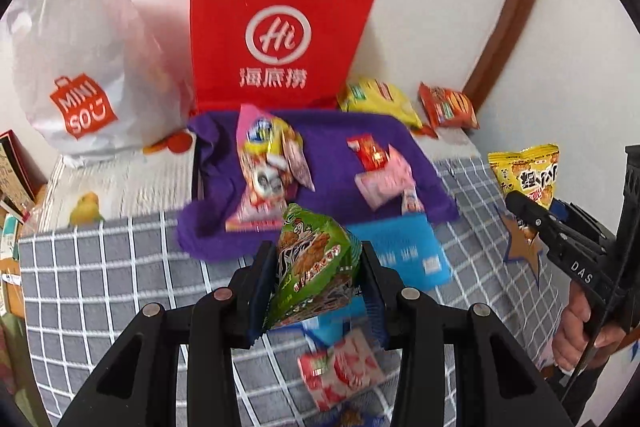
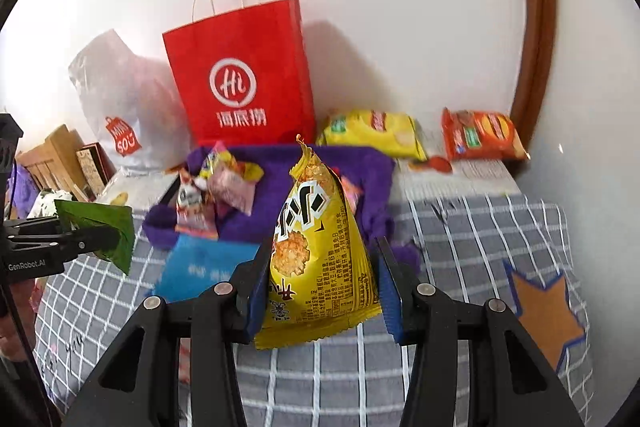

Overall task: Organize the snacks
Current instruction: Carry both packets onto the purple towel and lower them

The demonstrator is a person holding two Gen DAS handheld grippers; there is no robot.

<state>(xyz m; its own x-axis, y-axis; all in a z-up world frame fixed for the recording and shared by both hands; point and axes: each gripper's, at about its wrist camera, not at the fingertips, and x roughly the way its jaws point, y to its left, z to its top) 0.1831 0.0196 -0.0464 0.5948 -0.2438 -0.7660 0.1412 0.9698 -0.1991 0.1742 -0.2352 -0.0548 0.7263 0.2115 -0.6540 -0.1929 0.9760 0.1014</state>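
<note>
My left gripper [image 1: 316, 251] is shut on a green snack packet [image 1: 312, 279], held up above the grey checked cloth [image 1: 120, 267]. In the right wrist view the same green packet [image 2: 104, 227] shows at the left edge. My right gripper [image 2: 323, 247] is shut on a yellow snack packet [image 2: 316, 259], also lifted off the cloth. Beyond both lies a purple cloth [image 1: 332, 143] with several small snack packets [image 1: 268, 163] on it. A flat blue packet [image 1: 404, 251] lies at its near edge. A pink-and-white packet [image 1: 344, 367] lies under my left gripper.
A red paper bag [image 1: 280, 27] and a white plastic shopping bag [image 1: 80, 67] stand against the wall. To the right of the red bag lie a yellow chip bag [image 2: 372, 131] and an orange pack [image 2: 480, 135]. Boxes [image 2: 60, 163] crowd the left edge. A person's hand [image 1: 580, 327] grips the right gripper's handle.
</note>
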